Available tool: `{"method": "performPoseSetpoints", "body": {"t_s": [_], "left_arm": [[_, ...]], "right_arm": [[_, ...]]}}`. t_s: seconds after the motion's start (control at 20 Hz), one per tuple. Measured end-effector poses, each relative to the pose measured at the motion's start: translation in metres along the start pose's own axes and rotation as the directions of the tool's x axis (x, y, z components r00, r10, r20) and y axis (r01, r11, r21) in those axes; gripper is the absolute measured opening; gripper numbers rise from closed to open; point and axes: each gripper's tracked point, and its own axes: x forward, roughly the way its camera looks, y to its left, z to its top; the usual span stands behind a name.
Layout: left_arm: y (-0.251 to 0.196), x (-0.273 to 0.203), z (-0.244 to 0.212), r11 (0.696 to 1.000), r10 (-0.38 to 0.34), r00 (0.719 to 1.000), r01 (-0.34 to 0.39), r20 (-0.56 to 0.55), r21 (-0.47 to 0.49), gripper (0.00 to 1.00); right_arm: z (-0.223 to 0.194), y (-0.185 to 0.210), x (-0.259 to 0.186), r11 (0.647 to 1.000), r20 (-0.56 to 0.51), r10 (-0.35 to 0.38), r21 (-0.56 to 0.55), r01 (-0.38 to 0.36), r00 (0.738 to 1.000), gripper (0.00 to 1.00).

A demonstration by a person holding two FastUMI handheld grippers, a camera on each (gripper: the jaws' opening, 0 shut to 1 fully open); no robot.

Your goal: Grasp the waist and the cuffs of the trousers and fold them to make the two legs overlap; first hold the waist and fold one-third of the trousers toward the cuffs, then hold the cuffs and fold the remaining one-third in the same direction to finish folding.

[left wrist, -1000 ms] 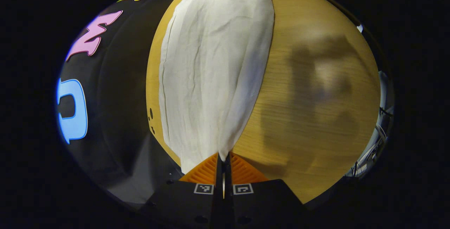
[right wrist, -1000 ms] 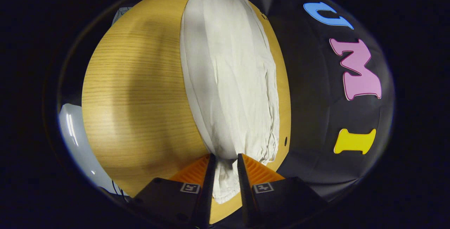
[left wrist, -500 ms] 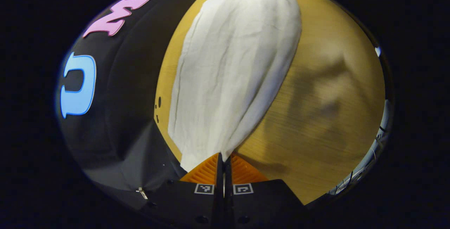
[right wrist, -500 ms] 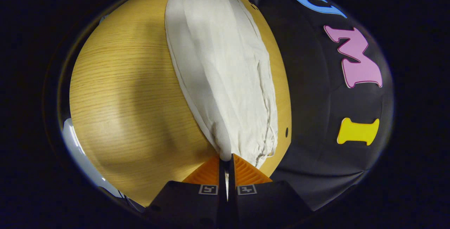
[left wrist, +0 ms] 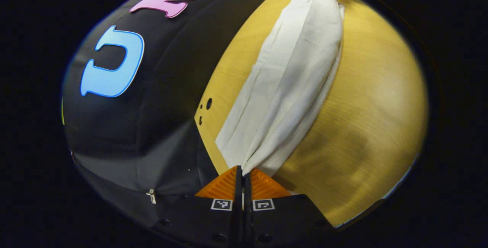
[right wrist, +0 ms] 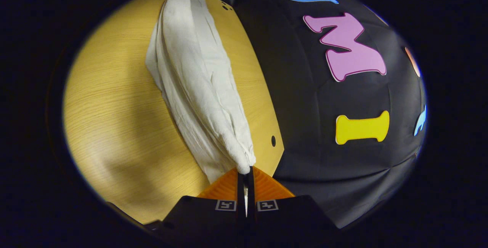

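In the left gripper view, the left gripper point(left wrist: 243, 172) had its jaws pressed together on one end of the white trousers point(left wrist: 293, 84), which ran away from it in a long raised ridge over the wooden desk point(left wrist: 373, 103), the far side draping down to the surface. At the far top of the ridge a bit of the other gripper seemed to hold the opposite end

In the right gripper view, the right gripper point(right wrist: 246, 172) was likewise clamped on a gathered end of the trousers point(right wrist: 190, 80), the cloth lifted and stretched over the desk point(right wrist: 110, 103)

This looked like the first step, bringing one leg over the other. Next, both ends likely needed carrying sideways together, kept taut, then lowering so the edges lined up
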Motion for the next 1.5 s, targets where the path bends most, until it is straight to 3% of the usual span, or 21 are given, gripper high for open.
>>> {"method": "performPoseSetpoints", "body": {"t_s": [0.4,0.8,1.2,1.35,1.5], "left_arm": [[0.048,0.038,0.034,0.994,0.067,0.998,-0.065,0.011,-0.086,0.05],[0.05,0.09,0.046,0.993,0.022,0.999,-0.025,-0.031,-0.114,0.05],[0.038,0.136,0.045,0.997,-0.013,0.996,0.006,-0.092,-0.083,0.05],[0.033,0.146,0.046,0.999,-0.003,0.993,-0.003,-0.117,-0.049,0.05],[0.031,0.149,0.047,0.999,0.009,0.992,-0.014,-0.127,-0.04,0.06]], "right_arm": [[0.013,-0.034,0.052,0.999,-0.006,-0.029,0.039,0.029,1.0,0.05],[0.013,-0.024,0.102,0.992,-0.03,0.054,0.113,-0.05,0.998,0.05],[0.011,-0.007,0.145,0.983,-0.066,0.121,0.145,-0.111,0.99,0.07],[0.003,-0.003,0.154,0.985,-0.094,0.121,0.131,-0.108,0.988,0.16],[-0.001,-0.007,0.157,0.986,-0.113,0.109,0.142,-0.093,0.988,0.39]]}}
